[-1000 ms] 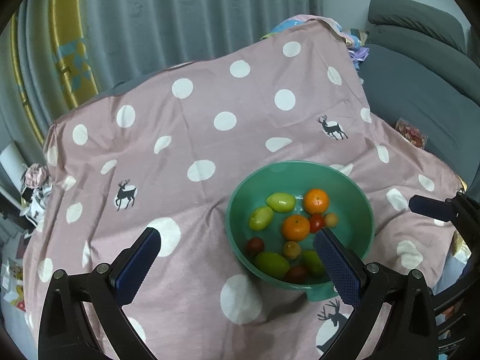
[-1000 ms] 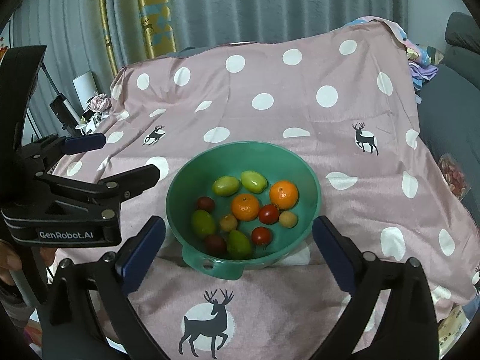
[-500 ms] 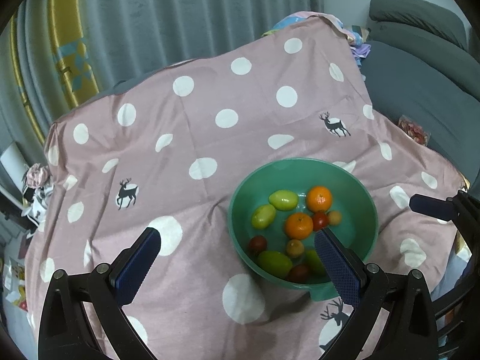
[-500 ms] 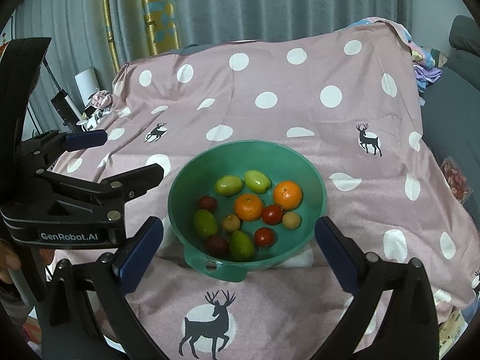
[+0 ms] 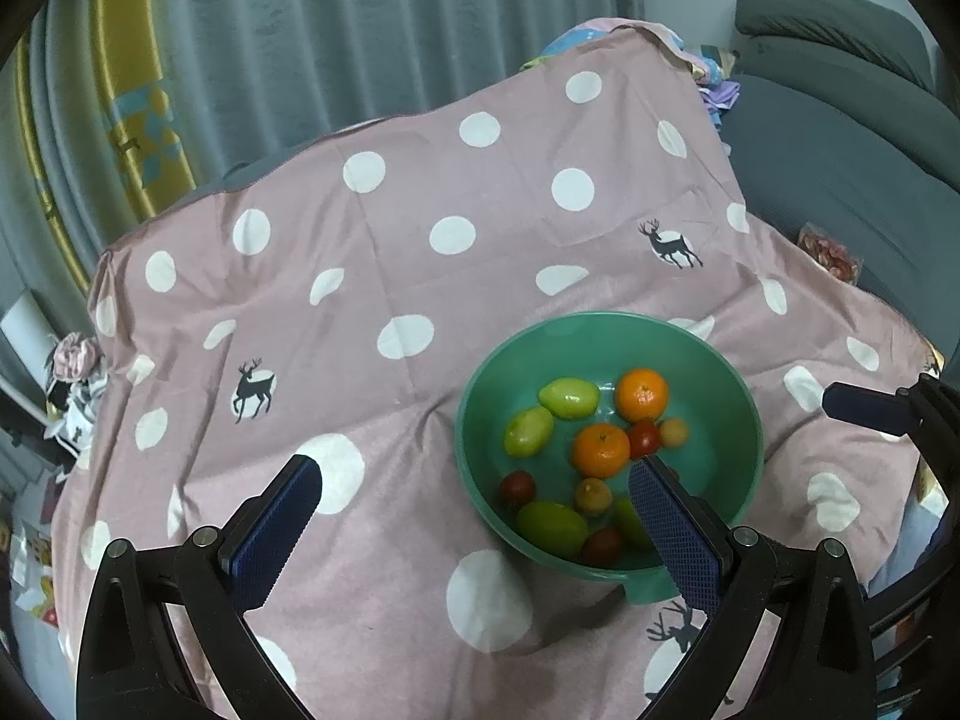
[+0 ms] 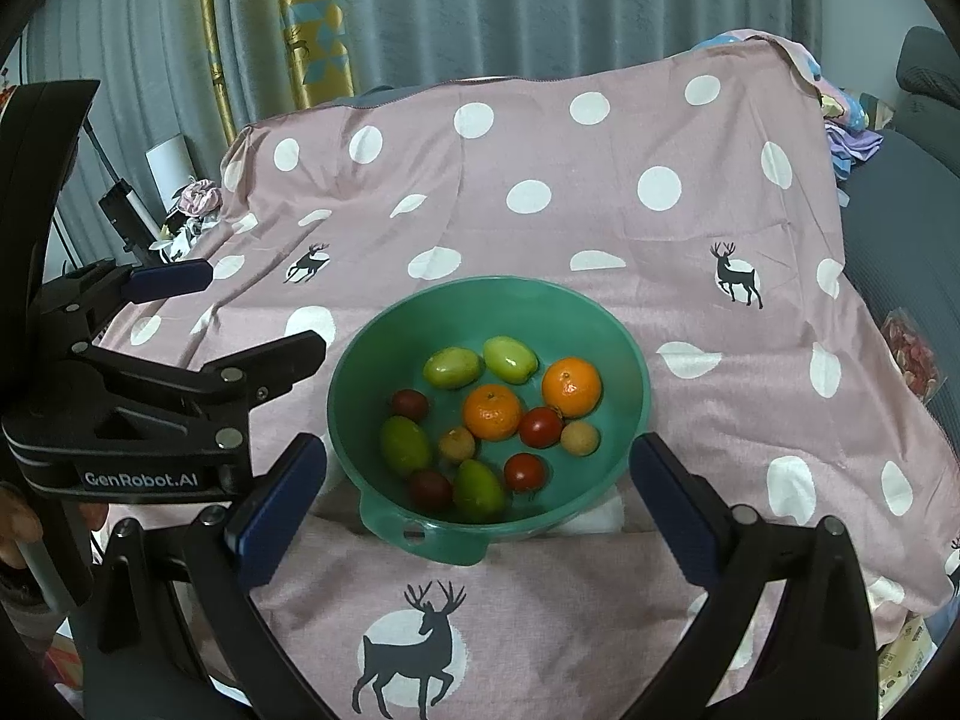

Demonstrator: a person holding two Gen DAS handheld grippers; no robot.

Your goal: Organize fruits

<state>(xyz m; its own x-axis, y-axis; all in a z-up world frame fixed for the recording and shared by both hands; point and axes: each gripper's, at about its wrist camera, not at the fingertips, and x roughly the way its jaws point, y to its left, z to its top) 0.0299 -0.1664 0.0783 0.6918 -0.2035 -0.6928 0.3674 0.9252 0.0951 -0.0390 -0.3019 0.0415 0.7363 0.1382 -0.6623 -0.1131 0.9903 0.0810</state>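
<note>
A green bowl (image 6: 630, 354) stands on the pink polka-dot cloth and holds mixed fruit: two oranges (image 6: 571, 387), several green oval fruits (image 6: 452, 368), dark red round ones (image 6: 541, 427) and small tan ones (image 6: 580, 438). The bowl also shows in the left wrist view (image 5: 738, 396) with the oranges (image 5: 642, 394). My right gripper (image 6: 477, 471) is open and empty, its fingers astride the bowl's near rim, above it. My left gripper (image 5: 474, 480) is open and empty, hovering left of the bowl; its right finger (image 5: 672, 534) overlaps the bowl's near side.
The pink cloth with white dots and deer prints (image 6: 600, 210) covers the whole surface. Grey curtains (image 6: 540, 6) hang behind. A grey sofa (image 5: 840, 120) stands at the right with a snack packet (image 5: 831, 252). Clutter lies past the left edge (image 5: 72, 360).
Both grippers have drifted slightly back; the bowl sits a little lower and farther right in each view. Nothing was grasped or released.
</note>
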